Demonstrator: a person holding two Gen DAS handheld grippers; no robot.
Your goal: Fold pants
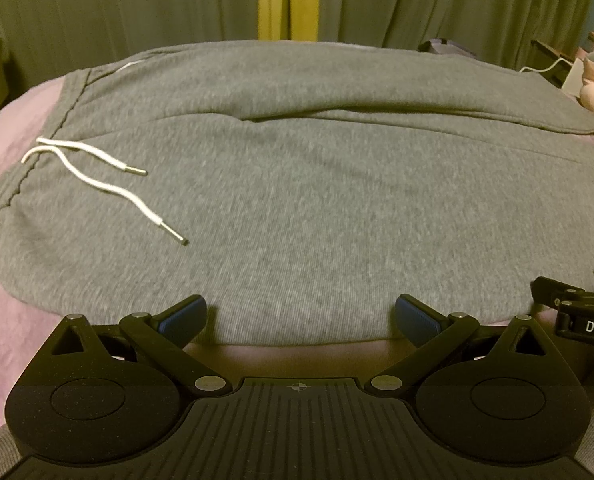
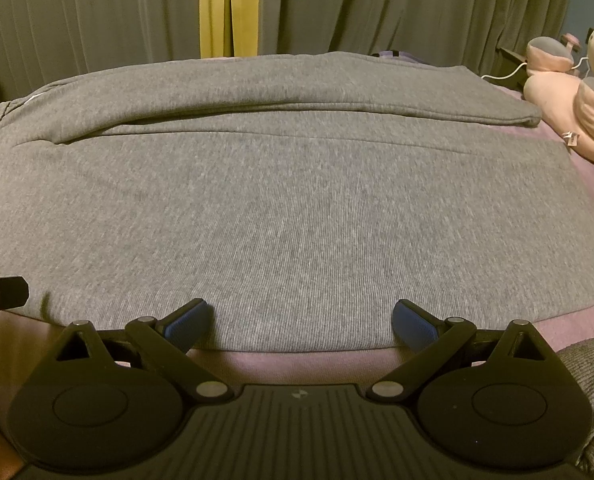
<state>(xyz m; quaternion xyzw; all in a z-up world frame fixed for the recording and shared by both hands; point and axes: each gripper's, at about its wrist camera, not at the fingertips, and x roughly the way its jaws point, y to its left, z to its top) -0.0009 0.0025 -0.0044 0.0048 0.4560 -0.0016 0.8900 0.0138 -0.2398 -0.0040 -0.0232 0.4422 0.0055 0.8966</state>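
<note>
Grey sweatpants (image 1: pixel 297 184) lie flat across a pink bed (image 1: pixel 5 312), waistband at the left, legs running right, the far leg lying alongside the near one. The white drawstring (image 1: pixel 97 168) rests on the fabric near the waistband. My left gripper (image 1: pixel 301 312) is open and empty, its blue pads (image 1: pixel 185 316) at the pants' near edge. My right gripper (image 2: pixel 303 316) is open and empty at the same near edge further right on the pants (image 2: pixel 297 200). The right gripper also shows in the left wrist view (image 1: pixel 585 300); the left gripper's tip shows in the right wrist view (image 2: pixel 5 292).
Green curtains (image 1: pixel 137 0) with a yellow strip (image 1: pixel 289 0) hang behind the bed. Pink and grey plush toys (image 2: pixel 569 96) and a white cable (image 2: pixel 509 72) lie at the far right. A strip of pink sheet (image 2: pixel 297 364) runs between the pants and me.
</note>
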